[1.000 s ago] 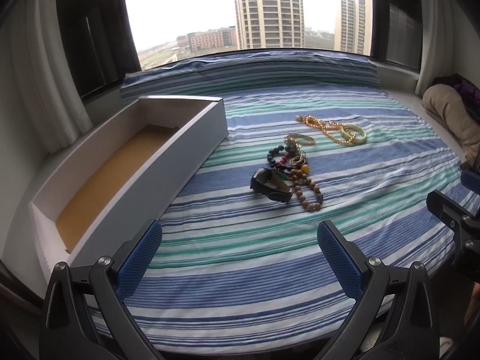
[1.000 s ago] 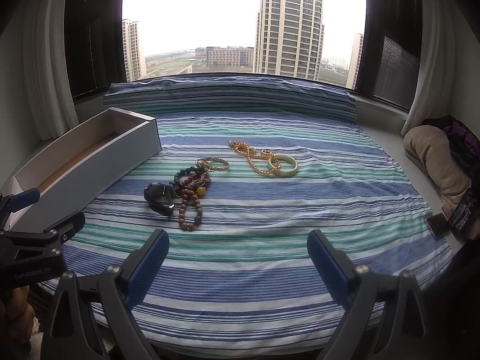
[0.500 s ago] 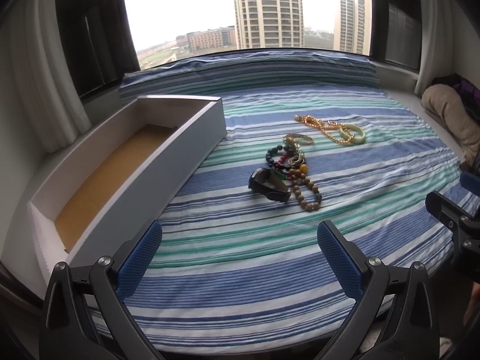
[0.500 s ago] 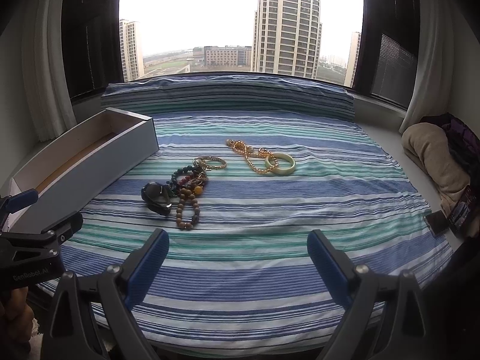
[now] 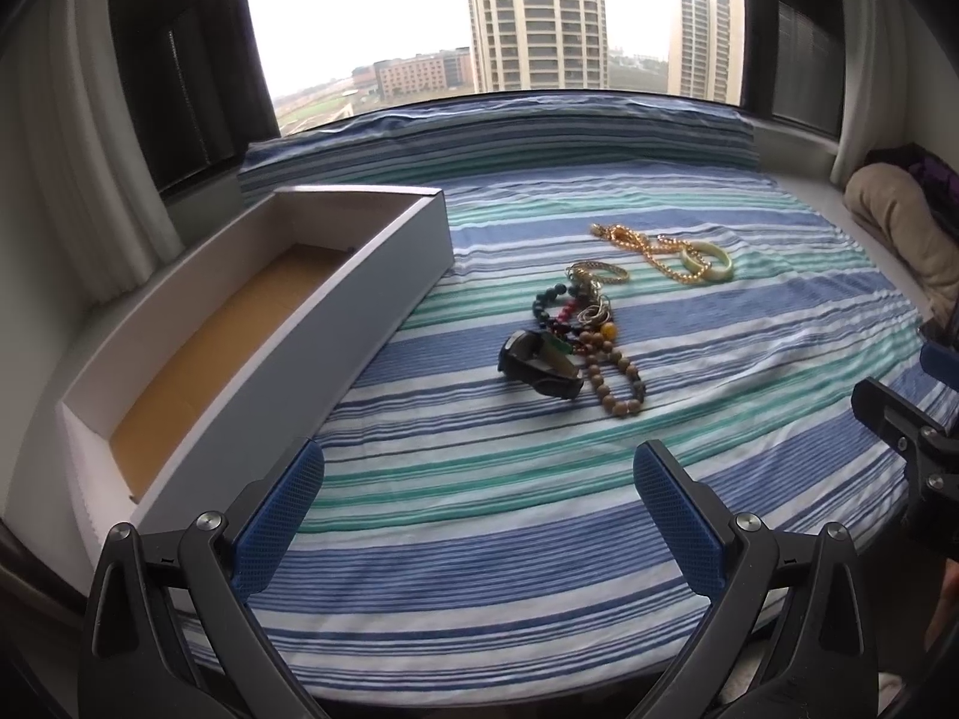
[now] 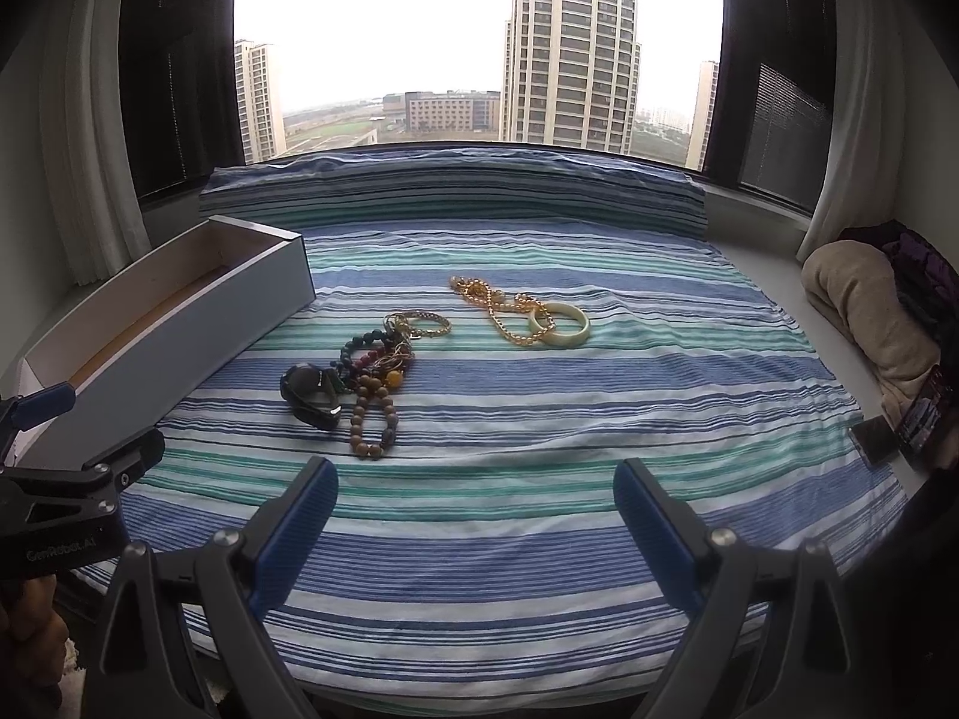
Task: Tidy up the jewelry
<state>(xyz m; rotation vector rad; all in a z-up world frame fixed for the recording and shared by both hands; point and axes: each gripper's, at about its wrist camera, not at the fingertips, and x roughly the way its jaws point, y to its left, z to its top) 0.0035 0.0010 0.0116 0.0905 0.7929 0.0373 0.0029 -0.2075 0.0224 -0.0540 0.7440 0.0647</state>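
Little has shifted in the last second: both views sit a touch lower, jewelry unmoved. Your left gripper (image 5: 479, 494) and right gripper (image 6: 476, 497) both stand with jaws spread wide, holding nothing, well short of the pile. Black watch (image 6: 308, 395) and wooden bead bracelet (image 6: 371, 419) lie beside the white box (image 5: 335, 323); gold chain (image 6: 497, 308) and pale bangle (image 6: 566, 325) farther off. Box looks empty. Step: approach. Next, reach for one piece and close on it alone.
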